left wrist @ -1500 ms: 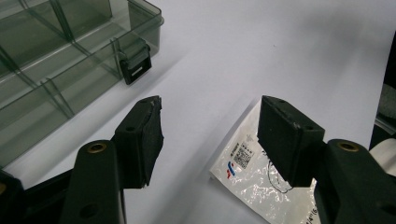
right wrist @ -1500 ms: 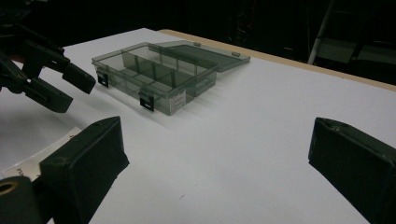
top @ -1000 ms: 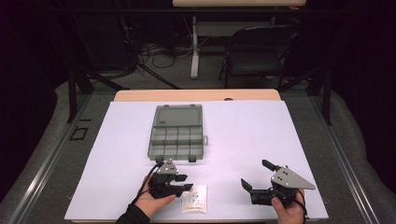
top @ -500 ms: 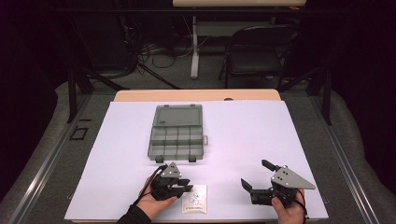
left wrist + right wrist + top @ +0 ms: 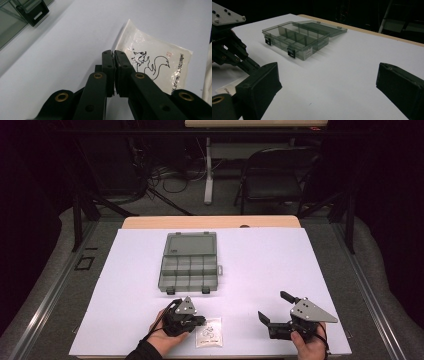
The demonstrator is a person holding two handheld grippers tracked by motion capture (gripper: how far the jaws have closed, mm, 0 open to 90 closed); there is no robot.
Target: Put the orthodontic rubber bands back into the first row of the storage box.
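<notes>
On a white-covered table [image 5: 300, 255], the left gripper [image 5: 114, 55] presses its jaws together at the edge of a small squirrel-printed plastic bag [image 5: 155, 66]; whether it pinches the bag is unclear. The right gripper [image 5: 274, 308] rests spread wide, holding nothing, near an open compartment box [image 5: 190, 262].

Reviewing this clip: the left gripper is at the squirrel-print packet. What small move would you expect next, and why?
Probably a small lift of the packet off the white table. The left gripper has its jaws pressed together at the packet's near edge, seemingly pinching it, while the packet lies flat. The compartment box sits open beyond, a plausible destination. The right gripper waits open.
</notes>
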